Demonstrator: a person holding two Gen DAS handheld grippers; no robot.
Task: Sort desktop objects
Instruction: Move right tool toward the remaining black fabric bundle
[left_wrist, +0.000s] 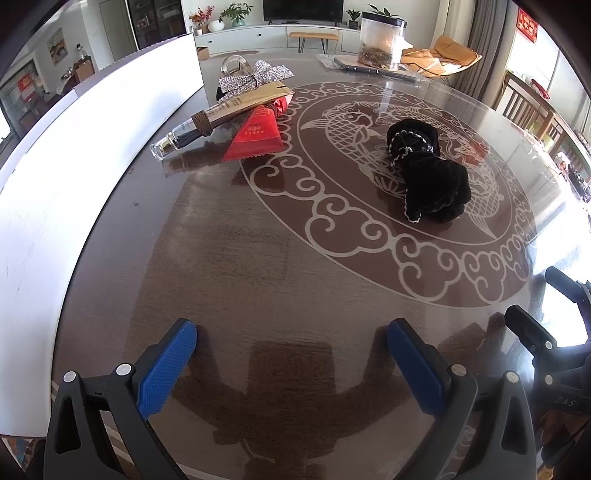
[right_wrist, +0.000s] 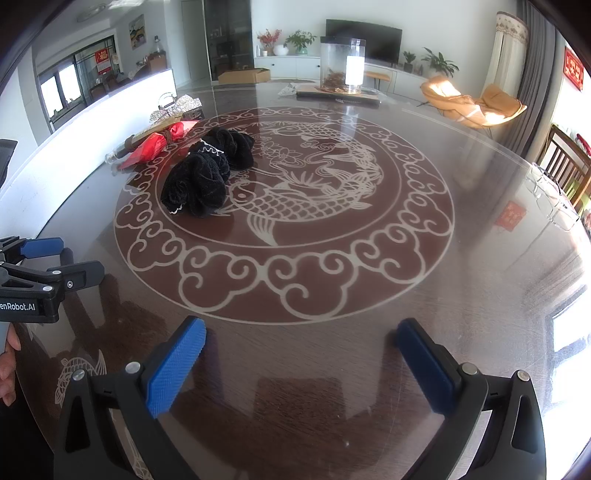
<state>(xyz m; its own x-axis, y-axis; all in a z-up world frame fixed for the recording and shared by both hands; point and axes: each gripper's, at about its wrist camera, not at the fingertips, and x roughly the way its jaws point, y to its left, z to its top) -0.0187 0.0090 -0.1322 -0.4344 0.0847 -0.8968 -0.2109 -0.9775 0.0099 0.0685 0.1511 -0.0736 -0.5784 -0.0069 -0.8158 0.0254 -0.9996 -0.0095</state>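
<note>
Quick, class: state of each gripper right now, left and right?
Left gripper: open, holding nothing, above the glass table.
Right gripper: open, holding nothing, above the same table.

Ahead of the left claw (left_wrist: 291, 347): two black scrunchies (left_wrist: 428, 173), one red packet (left_wrist: 256, 134), one gold tube (left_wrist: 225, 114), one rhinestone bow (left_wrist: 255, 75), one clear jar (left_wrist: 380, 40).

Both tongs (left_wrist: 291, 341) (right_wrist: 301, 334) agape, empty.

right gripper (right_wrist: 297, 354) agape | black scrunchies (right_wrist: 207, 173) on table (right_wrist: 480, 295) (touching)
</note>
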